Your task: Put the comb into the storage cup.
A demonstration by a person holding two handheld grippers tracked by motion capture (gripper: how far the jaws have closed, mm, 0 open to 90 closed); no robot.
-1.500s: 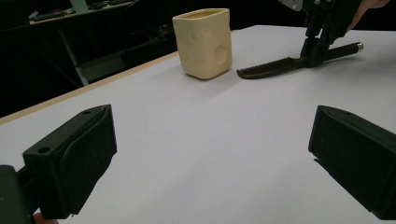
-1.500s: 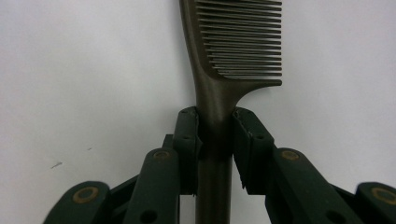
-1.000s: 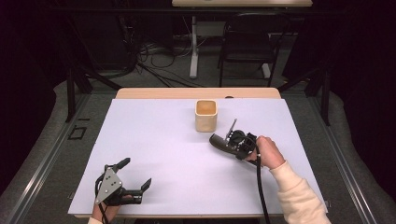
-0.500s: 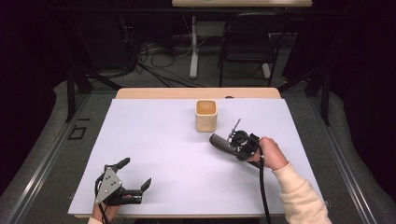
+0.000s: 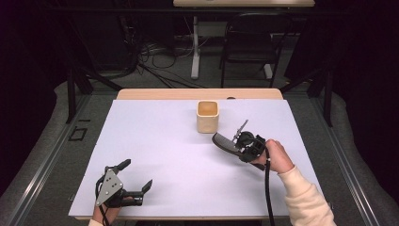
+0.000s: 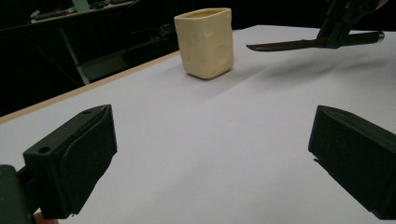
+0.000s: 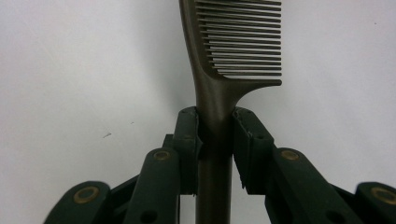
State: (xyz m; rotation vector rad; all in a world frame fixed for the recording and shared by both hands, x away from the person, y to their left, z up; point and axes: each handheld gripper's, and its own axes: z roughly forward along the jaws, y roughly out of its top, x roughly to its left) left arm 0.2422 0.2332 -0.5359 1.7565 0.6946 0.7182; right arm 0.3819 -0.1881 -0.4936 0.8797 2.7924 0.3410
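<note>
A dark comb (image 7: 233, 56) is clamped by its handle between the jaws of the right gripper (image 5: 236, 141), pinched just below where the teeth start. In the right gripper view the toothed end sticks out straight past the jaw tips, with the teeth off to the right side and the white table sheet (image 5: 160, 141) behind it. From the high view, the comb is held just above the sheet, right of centre, with its free end aimed left and toward the cream square cup (image 5: 207, 116). The cup is seen just beyond it, close but not touching. In the left gripper view the comb (image 6: 299, 44) is seen lying flat and level, with a soft shadow under it, so it's clearly off the surface. The left gripper (image 5: 136, 175) is parked near the front left corner, jaws spread wide apart with nothing between them, well apart from the comb and cup.
</note>
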